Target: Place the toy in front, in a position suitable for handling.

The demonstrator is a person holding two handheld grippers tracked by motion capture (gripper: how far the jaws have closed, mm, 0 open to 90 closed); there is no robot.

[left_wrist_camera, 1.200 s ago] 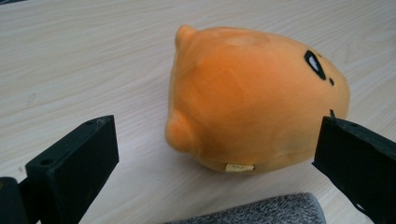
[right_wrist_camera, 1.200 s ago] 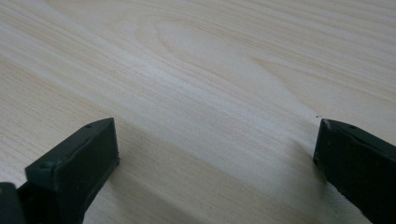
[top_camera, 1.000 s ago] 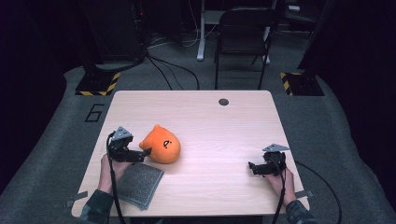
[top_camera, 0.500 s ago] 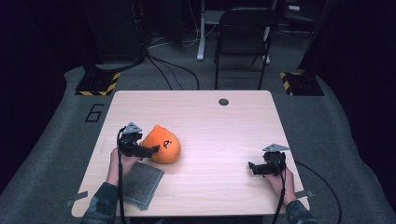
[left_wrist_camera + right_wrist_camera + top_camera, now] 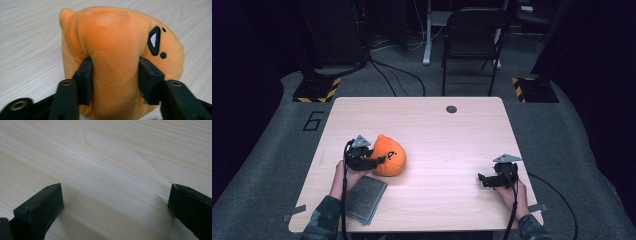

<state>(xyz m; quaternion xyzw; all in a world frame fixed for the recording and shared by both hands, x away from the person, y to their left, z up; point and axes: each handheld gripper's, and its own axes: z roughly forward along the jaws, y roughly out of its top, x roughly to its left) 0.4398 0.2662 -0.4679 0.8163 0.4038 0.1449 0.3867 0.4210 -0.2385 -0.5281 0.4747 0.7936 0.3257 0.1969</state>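
Orange plush fabric is being pinched between the jaws of the left gripper (image 5: 113, 82), which are pressed into the soft body of the orange plush toy (image 5: 120, 57) from both sides, so that the material is being bulged out between them. A black-outlined white triangle and two black dots are being shown on the toy's side in the left gripper view. In the high view, the toy (image 5: 389, 156) is being held on the left half of the wooden table (image 5: 447, 135), just beside the left gripper (image 5: 379, 160), with a grey cloth pad (image 5: 364, 199) lying near the table's front edge, close to the person's left hand (image 5: 343, 175). The right gripper (image 5: 482, 179) is being kept low over the right front part of the table, well apart from the toy. Its jaws are being held wide apart with nothing between them, and bare wood grain is being seen past them in the right gripper view (image 5: 115, 205).
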